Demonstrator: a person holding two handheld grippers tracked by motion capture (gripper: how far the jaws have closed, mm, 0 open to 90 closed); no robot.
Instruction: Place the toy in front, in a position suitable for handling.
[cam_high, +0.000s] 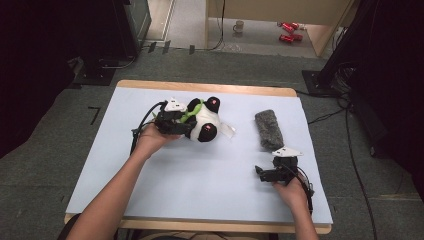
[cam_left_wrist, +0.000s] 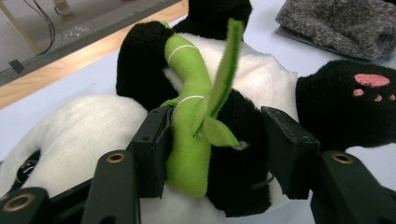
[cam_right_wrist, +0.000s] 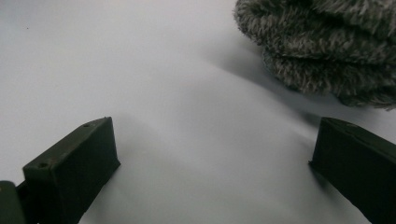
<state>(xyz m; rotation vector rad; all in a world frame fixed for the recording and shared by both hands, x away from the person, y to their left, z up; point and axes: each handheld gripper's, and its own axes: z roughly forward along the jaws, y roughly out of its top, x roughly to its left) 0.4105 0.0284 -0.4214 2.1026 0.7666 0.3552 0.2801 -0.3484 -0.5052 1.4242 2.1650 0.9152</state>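
Note:
A black-and-white panda plush (cam_high: 205, 122) lies at the back middle of the pale mat (cam_high: 200, 175). It carries a green bamboo stalk (cam_left_wrist: 187, 116). My left gripper (cam_high: 186, 125) comes at the plush from the left. Its jaws (cam_left_wrist: 215, 154) are pressed in on the stalk and the black arm behind it. A grey fuzzy cloth (cam_high: 268, 129) lies to the right, and its edge (cam_right_wrist: 322, 51) is just ahead of my right gripper (cam_right_wrist: 215, 154). The right gripper (cam_high: 276, 167) rests low near the front right, open, with bare mat between its jaws.
The mat covers a wooden table whose edge (cam_high: 200, 87) shows at the back. Beyond it the floor holds a mug (cam_high: 239, 26) and red cans (cam_high: 289, 31). Dark equipment stands left and right, and cables (cam_high: 350, 150) run along the right side.

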